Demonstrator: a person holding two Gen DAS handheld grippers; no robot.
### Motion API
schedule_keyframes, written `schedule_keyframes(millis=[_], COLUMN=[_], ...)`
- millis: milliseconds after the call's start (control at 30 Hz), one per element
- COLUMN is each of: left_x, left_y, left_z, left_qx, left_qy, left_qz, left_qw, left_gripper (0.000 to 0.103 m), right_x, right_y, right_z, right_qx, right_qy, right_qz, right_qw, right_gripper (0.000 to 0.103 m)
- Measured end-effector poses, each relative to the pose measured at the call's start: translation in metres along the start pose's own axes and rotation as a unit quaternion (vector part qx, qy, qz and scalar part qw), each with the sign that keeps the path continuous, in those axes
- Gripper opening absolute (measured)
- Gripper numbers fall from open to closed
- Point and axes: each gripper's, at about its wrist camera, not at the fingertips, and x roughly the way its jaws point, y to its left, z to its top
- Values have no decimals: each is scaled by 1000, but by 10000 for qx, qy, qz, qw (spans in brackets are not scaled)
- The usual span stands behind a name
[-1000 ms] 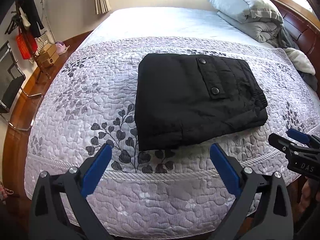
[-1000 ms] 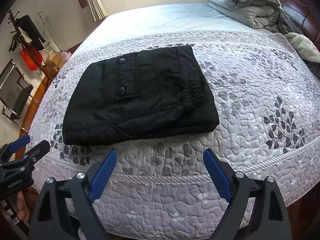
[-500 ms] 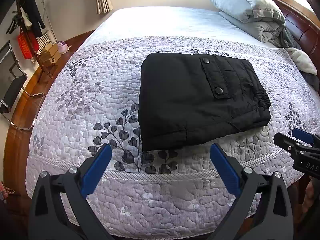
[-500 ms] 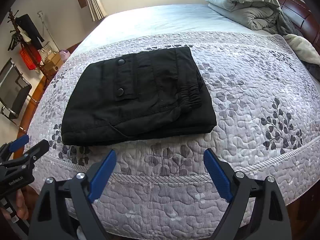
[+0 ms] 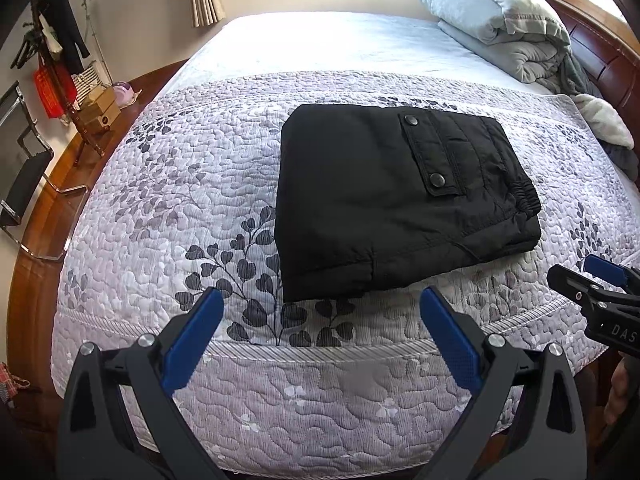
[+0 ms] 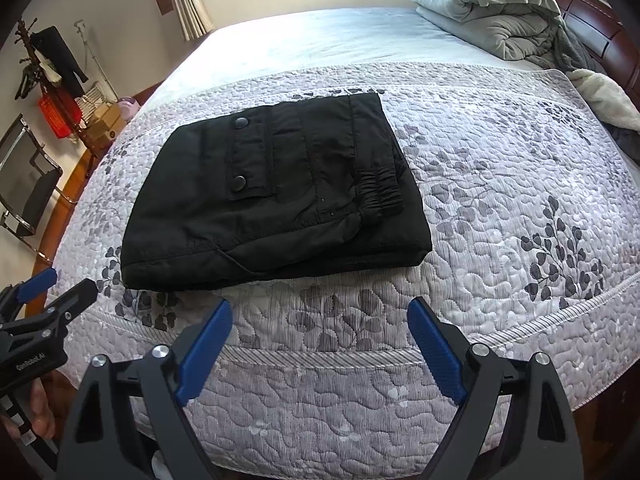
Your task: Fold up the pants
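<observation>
Black pants [image 5: 384,200] [image 6: 276,200] lie folded into a compact rectangle on the quilted bedspread, a two-snap pocket flap and elastic waistband on top. My left gripper [image 5: 322,300] hovers open over the bed's near edge, short of the pants' front edge, nothing between its blue pads. My right gripper [image 6: 320,312] is likewise open and empty, just short of the pants. Each view catches the other gripper at its side edge, with the hand that holds it.
The floral quilt [image 5: 168,208] covers the near part of the bed. A folded grey duvet [image 5: 500,36] and loose clothes [image 5: 604,120] lie by the wooden headboard at right. A coat stand [image 5: 56,48], boxes and a chair [image 5: 24,168] stand on the floor at left.
Both views show the pants shifted very slightly in the picture; otherwise the grippers stay open and in place.
</observation>
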Motion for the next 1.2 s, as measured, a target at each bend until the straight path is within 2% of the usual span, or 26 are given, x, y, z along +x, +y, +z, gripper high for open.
schedule_keyframes(millis=[1067,1200], left_x=[1,1], left_y=[0,1], left_z=[-2,-1], left_qx=[5,-106], left_qy=[-31,-53], left_qz=[-5,-164], left_qw=[10000,9998], left_gripper=[99,99], right_x=[8,10], right_y=[-1,-2], right_z=[-3,-3], right_qx=[-31,-7], right_qy=[168,208], right_qz=[-44,-48], right_qw=[9998,9998], right_gripper=[91,91])
